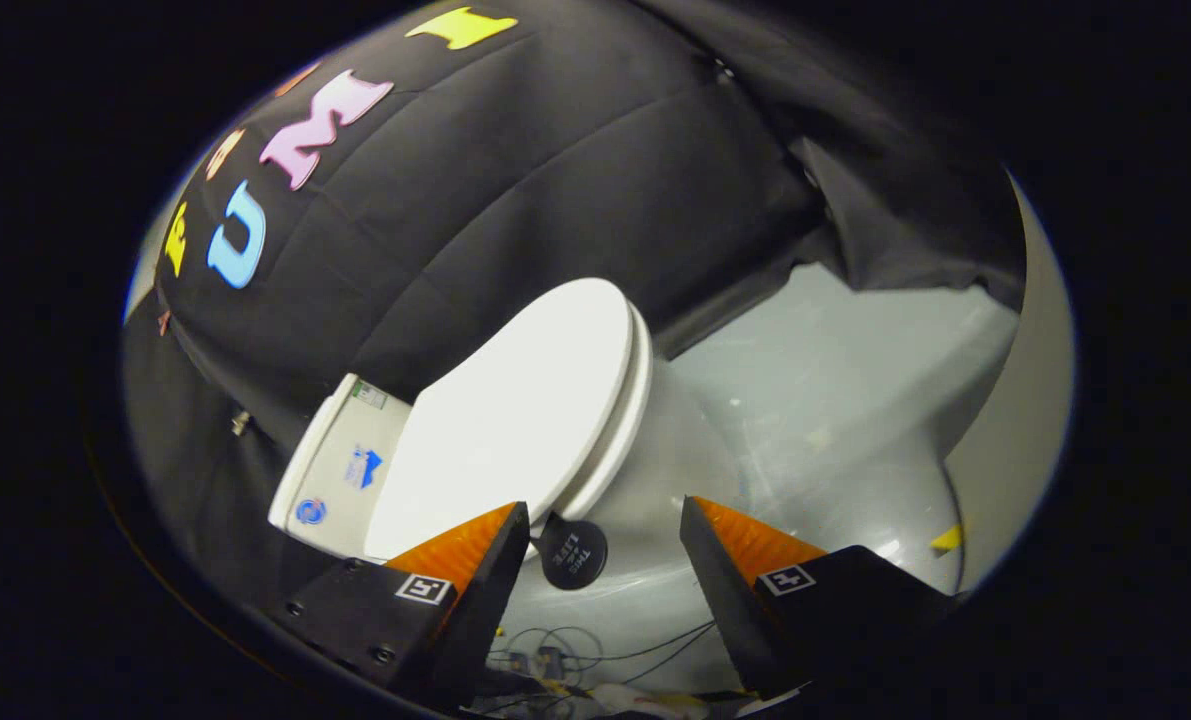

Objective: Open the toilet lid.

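A white toilet (655, 470) stands against the black cloth wall, seen tilted. Its white lid (515, 410) lies flat down on the seat, and the cistern (340, 470) sits behind it. My gripper (605, 525) is open, its two fingers spread wide with nothing between them. The left fingertip (500, 545) overlaps the lid's side edge; I cannot tell if it touches. The right fingertip (715, 540) hangs beside the bowl. A round black tag (572, 553) sticks on the bowl's side, just ahead of the fingers.
Pale grey floor (835, 400) stretches beyond the toilet to the right. Thin cables (595, 650) and small parts lie on the floor by the bowl's base. A small yellow marker (947, 540) lies on the floor at the right.
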